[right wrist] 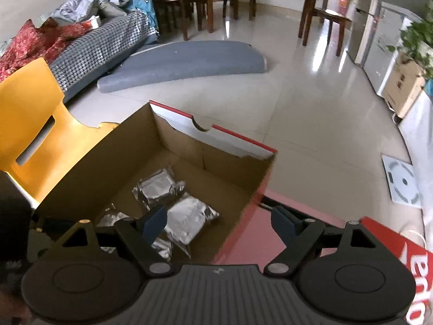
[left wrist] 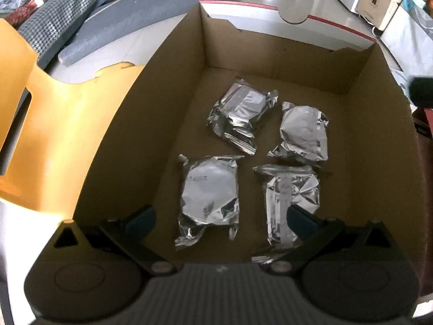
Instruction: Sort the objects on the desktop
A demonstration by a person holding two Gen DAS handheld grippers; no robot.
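Left gripper: fingers spread wide, nothing between the pads, hovering over the near end of the cardboard box. Right gripper: jaws also wide apart and empty, straddling the box's right wall, one finger inside, the other over the pink surface outside. Four foil packets lie on the box floor in a rough two-by-two, apart from each other; probably sorted there on purpose. Yellow chair sits against the box's left wall.
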